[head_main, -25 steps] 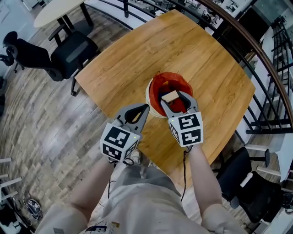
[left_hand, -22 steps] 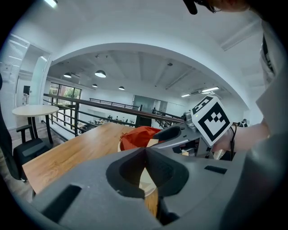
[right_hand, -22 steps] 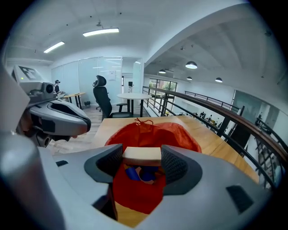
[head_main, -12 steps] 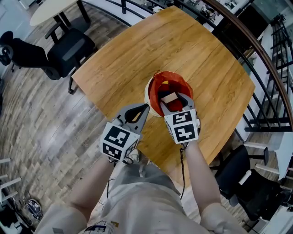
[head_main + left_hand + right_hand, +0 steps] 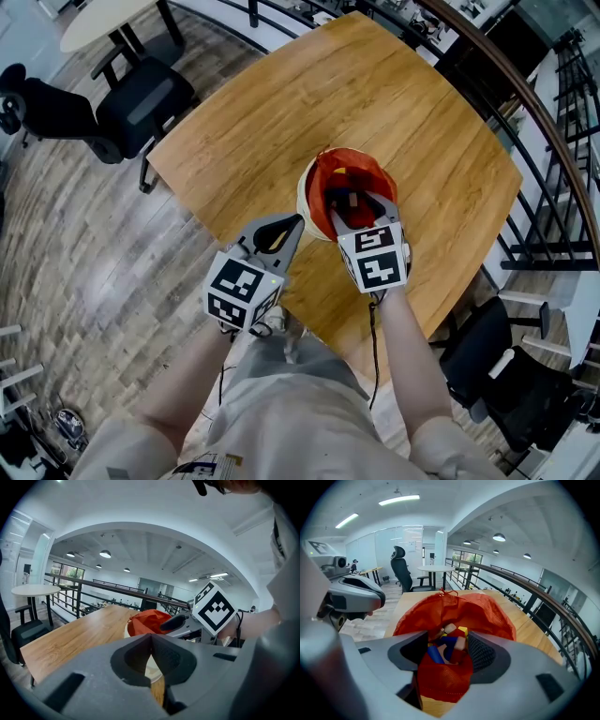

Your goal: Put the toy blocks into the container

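Jaws on the right gripper [image 5: 446,654] stand well apart with nothing clamped between them; through the gap the toy blocks [image 5: 446,641] show as a heap of blue, red, yellow and pale wood pieces, lying in the red mesh bag [image 5: 454,606] that lines the container [image 5: 302,199]; in the head view this gripper hangs directly over the bag's mouth. On the left gripper [image 5: 294,225] the jaws are pressed together on nothing (only a thin seam shows between them in its own view); it hovers just beside the container's near-left side, above the edge of the bench [image 5: 281,103], and I cannot tell whether it touches the rim.

No loose block shows on the bench in the head view, so I judge that the drop is made and the step in hand is getting the right gripper out cleanly. The move calls for a straight lift with the jaws kept apart until the tips are clear of the mesh; the bag looks slack and stands above the rim, so a sideways pull could snag it on the ribbed jaw faces and drag the bag, or tip the container; only once clear should the gripper swing back toward the person. The left gripper is well placed to press against the container's wall and steady it if it shifts; a slow lift gives time to notice any tug on the mesh.
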`<move>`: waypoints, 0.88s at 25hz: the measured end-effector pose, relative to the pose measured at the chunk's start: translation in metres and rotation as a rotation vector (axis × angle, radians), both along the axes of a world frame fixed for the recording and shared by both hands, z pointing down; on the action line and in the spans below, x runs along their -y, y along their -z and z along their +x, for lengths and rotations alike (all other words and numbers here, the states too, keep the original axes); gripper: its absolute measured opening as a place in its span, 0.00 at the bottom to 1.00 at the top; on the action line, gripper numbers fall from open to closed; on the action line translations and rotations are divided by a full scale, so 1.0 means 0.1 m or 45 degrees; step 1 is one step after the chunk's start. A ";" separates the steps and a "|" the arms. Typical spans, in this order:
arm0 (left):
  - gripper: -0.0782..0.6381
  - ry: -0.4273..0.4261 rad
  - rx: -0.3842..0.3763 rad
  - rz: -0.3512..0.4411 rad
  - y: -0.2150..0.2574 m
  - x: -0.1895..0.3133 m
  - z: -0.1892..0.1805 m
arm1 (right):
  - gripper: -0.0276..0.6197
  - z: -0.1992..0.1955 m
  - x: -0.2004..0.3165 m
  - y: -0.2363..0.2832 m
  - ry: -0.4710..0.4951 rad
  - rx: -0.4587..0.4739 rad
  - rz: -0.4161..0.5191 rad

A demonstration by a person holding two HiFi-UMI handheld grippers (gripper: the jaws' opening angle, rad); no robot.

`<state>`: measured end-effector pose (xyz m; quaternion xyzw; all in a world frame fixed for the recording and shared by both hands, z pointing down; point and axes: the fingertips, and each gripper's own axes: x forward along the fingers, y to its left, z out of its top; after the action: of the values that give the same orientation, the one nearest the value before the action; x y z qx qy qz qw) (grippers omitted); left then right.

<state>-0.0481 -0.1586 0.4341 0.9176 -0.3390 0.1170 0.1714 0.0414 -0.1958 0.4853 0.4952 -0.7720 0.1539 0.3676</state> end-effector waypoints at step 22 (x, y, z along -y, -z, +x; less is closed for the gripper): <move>0.13 0.016 -0.015 0.105 0.43 -0.07 -0.09 | 0.13 0.06 -0.18 0.79 -0.077 0.168 0.253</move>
<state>-0.0575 -0.1520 0.3915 0.9224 -0.3483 0.0964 0.1363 0.0479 -0.1774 0.4062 0.5410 -0.7906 0.1200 0.2604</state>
